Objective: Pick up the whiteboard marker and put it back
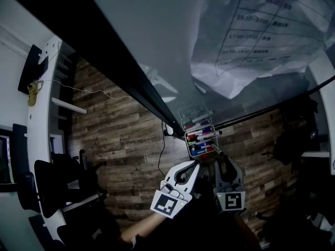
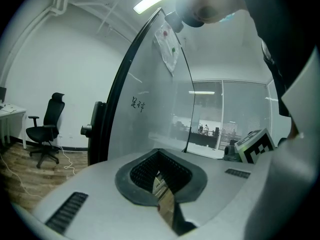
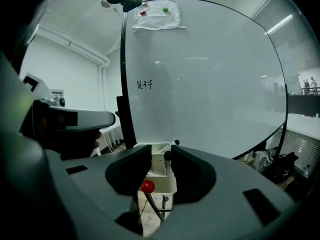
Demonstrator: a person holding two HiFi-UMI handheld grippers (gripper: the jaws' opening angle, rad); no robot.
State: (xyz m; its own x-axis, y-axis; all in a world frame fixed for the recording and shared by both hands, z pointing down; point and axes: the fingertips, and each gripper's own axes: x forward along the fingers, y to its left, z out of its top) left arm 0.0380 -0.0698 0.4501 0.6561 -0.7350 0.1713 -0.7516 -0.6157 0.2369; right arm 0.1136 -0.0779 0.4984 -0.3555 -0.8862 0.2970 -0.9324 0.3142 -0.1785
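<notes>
My right gripper (image 3: 161, 156) has its jaws spread wide, with a clear gap either side and the pads pressing on nothing. Sitting low in that gap is a red-tipped stick, which I take for the whiteboard marker (image 3: 147, 186). Its red end is just at the near lip of the white marker tray (image 3: 159, 170), and its dark body runs down toward 5 o'clock. I can't tell if it's fully seated or just leaning on the rim.

Judgement: the put-back is done or nearly done. The wide jaws make sense here, since there's no squeeze on the marker and it can stay where it lies.

My left gripper (image 1: 189, 167) is empty, jaws all but together with only a thin slit between the pads. It sits just beside the right one at its 9 o'clock, pointing at the same tray. It looks parked there, out of the way but close.

In the head view the tray hangs at 12 o'clock from both grippers, on the lower frame (image 1: 137, 88) of the whiteboard (image 1: 157, 41). Other markers (image 1: 199, 138), red and blue capped, lie across it, so it's crowded.

Edges to mind:
- The tray rim is right ahead.
- The dark frame runs from 10 to 4 o'clock.
- The left gripper is tight at 9.

Open room is back toward 6 o'clock over the wood floor (image 1: 120, 135), and at 3 o'clock along the board. A paper sheet (image 1: 251, 30) is high at 1 o'clock, well apart and no issue. Backing straight out keeps the pads off the marker.
</notes>
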